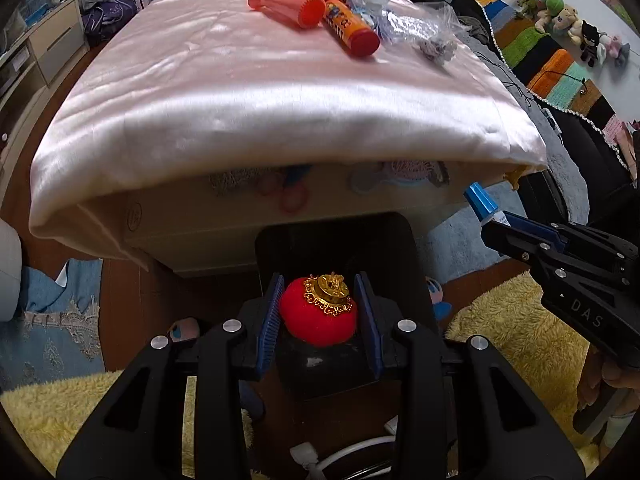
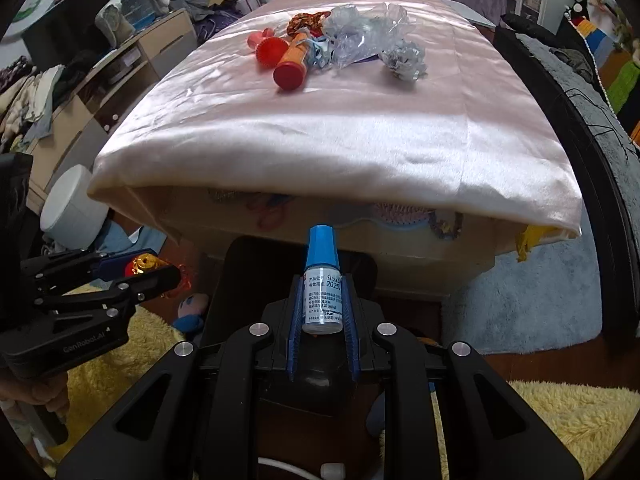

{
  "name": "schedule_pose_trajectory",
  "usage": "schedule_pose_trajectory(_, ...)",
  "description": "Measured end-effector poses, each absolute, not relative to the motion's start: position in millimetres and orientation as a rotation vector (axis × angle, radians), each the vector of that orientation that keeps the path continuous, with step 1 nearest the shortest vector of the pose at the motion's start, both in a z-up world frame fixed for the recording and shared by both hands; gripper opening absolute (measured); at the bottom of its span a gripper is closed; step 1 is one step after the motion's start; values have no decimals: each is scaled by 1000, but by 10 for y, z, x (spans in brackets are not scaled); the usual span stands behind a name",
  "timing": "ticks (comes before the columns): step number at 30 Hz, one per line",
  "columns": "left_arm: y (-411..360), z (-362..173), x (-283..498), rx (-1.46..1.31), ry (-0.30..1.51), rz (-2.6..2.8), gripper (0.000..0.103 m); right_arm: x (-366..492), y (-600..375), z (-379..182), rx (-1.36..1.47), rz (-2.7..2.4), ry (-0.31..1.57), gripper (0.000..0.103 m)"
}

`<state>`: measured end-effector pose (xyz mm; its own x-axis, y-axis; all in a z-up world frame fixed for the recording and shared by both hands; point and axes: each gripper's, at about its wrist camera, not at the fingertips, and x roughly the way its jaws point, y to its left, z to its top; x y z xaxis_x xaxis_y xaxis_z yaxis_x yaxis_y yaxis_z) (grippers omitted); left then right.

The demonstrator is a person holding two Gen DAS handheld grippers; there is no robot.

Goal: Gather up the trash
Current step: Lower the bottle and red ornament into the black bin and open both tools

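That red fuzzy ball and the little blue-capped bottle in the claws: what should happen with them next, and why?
Probably lower both a little and let go. The left gripper holds the red ball and the right gripper holds the small bottle, each poised above the open black bin below the table's edge, so they would likely drop inside.

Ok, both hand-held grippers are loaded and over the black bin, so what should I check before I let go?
1. Left hand-held gripper holds the red ornament with gold cap: ok, pads on both sides.
2. Right hand-held gripper holds the small blue-capped bottle: ok, upright between the pads.
3. Black bin under both loads: ok, it shows behind each item.
4. Bin's remaining room: cannot tell, its inside is dark.
5. Grippers apart from each other: ok, a gap shows in both views.
6. Trash left on the pink-covered table: not ok, orange tube, plastic wrap and more remain.
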<state>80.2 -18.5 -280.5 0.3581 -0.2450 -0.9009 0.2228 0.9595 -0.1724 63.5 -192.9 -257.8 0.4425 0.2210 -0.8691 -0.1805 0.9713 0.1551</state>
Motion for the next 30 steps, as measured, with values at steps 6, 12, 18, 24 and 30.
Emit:
schedule_pose_trajectory(6, -274, -3006, 672, -25, 1201, -331, 34, 564, -1880, -2833, 106, 284, 1153, 20)
schedule_pose_trajectory(12, -337, -3154, 610, -11, 1227, -344, 34, 590, -1853, -3030, 128, 288, 1209, 20)
schedule_pose_trajectory(18, -351, -3179, 611, -13, 1231, -345, 34, 612, -1842, -3037, 143, 280, 1213, 20)
schedule_pose_trajectory(24, -333, -3193, 622, -22, 1245, -336, 43, 638, -1853, -3031, 153, 264, 1220, 22)
schedule_pose_trajectory(30, -281, -3123, 632, -13, 1219, -308, 58, 650, -1944, -2949, 158, 221, 1196, 49)
